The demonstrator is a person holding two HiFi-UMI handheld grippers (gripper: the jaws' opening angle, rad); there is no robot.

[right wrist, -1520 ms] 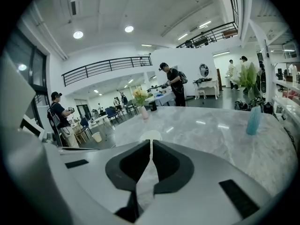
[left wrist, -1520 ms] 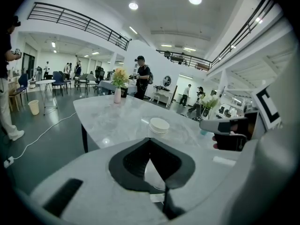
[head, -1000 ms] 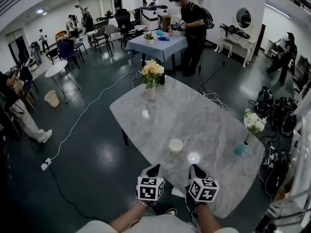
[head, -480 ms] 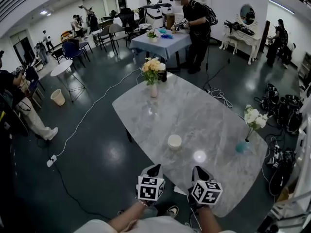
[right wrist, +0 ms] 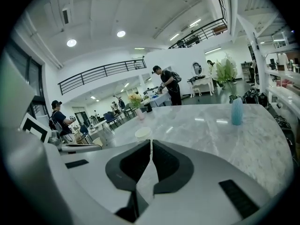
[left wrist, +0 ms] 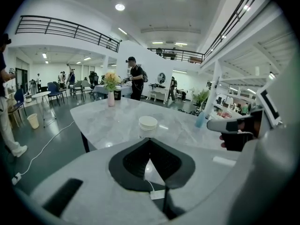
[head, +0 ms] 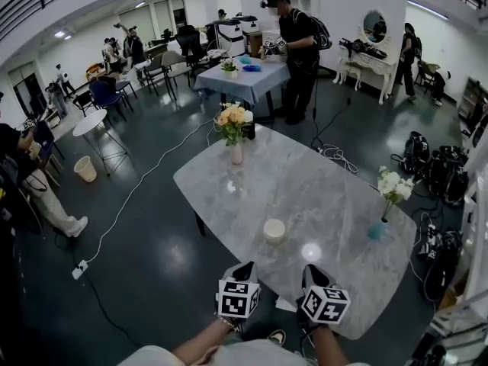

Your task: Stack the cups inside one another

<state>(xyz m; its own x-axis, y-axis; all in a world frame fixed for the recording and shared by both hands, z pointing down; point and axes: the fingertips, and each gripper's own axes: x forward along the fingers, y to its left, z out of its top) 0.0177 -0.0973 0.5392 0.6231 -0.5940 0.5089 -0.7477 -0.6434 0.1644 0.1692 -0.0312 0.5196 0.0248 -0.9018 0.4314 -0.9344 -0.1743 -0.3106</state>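
Observation:
A white paper cup stack (head: 274,229) stands upright on the grey marble table (head: 305,181), near its front edge. It shows straight ahead of the jaws as cup (left wrist: 147,125) in the left gripper view and left of centre as cup (right wrist: 142,134) in the right gripper view. My left gripper (head: 242,271) hangs short of the table edge, jaws together, nothing in them. My right gripper (head: 306,271) sits beside it over the front edge, also shut and empty. Both are a hand's length short of the cup.
A pink vase of yellow flowers (head: 235,126) stands at the table's far end. A blue vase with white flowers (head: 383,204) is at the right edge. People, chairs and another table (head: 242,75) fill the room behind; cables cross the dark floor.
The view has shifted a little with the head. Both grippers stay low by the table's front edge; the cup has not moved.

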